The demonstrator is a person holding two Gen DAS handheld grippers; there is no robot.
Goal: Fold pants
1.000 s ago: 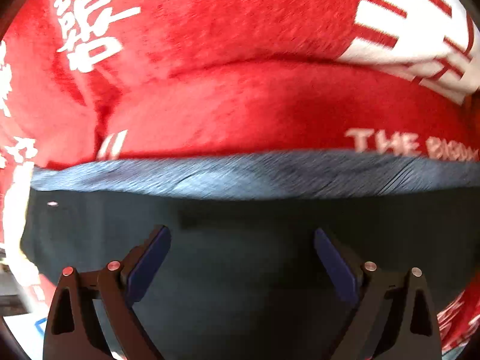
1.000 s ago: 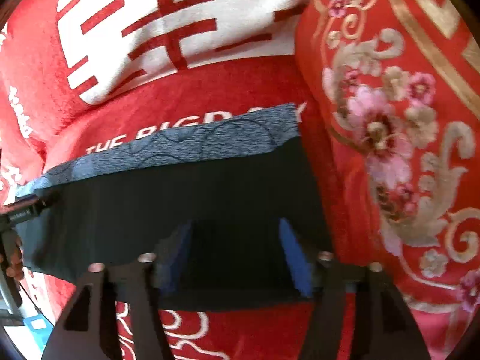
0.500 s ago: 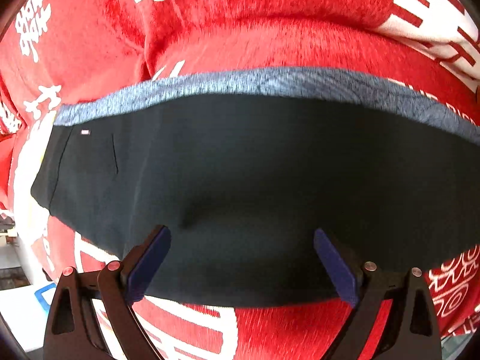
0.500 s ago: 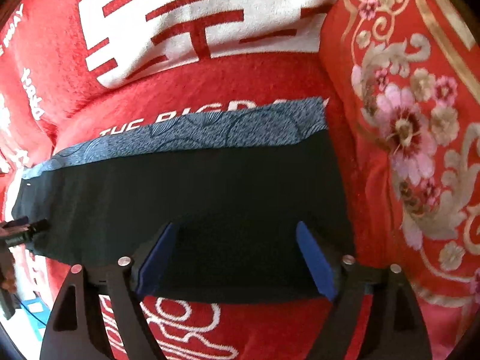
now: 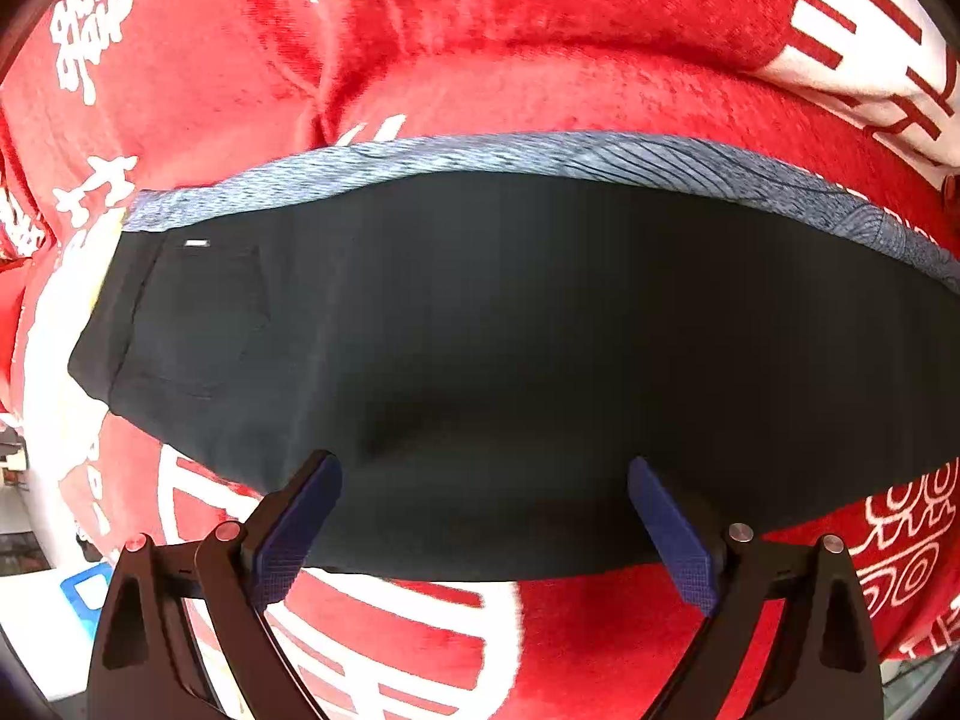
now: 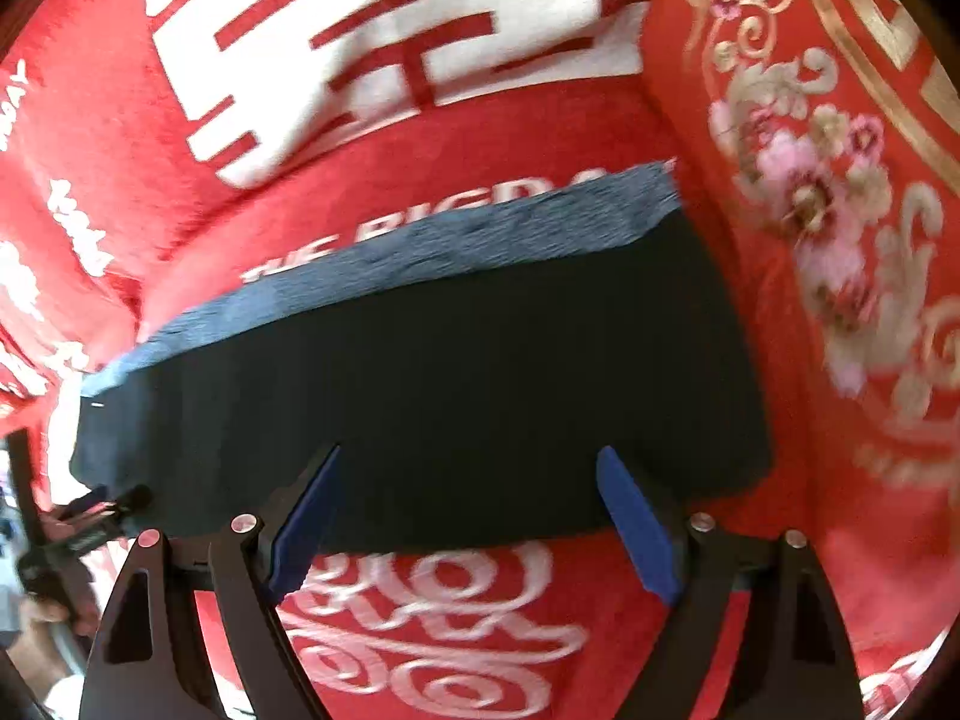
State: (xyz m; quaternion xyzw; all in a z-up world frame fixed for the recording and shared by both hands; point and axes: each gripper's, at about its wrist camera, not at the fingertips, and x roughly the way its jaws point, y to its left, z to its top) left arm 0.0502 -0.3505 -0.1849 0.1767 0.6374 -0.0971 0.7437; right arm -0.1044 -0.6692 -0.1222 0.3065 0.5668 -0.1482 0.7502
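Pants (image 5: 510,330), left wrist view: your frame cuts off the right end at the edge; you cannot see where the fabric stops there.
Pants, right wrist view: motion blur smears the grey patterned band (image 6: 420,240); its print is unreadable.
Small white tag (image 5: 196,243): too small for you to read.
Blanket lettering (image 6: 420,222): the pants cover the end of the white line; you read only "THE BIGDA".
Floral cushion (image 6: 840,210): blurred, and cropped by the right edge.
Left gripper (image 6: 90,516), seen from your right wrist view: dim, blurred, half cut off; finger spacing cannot be told there.
Blue object (image 5: 90,588): partly behind a gripper finger; unidentifiable.
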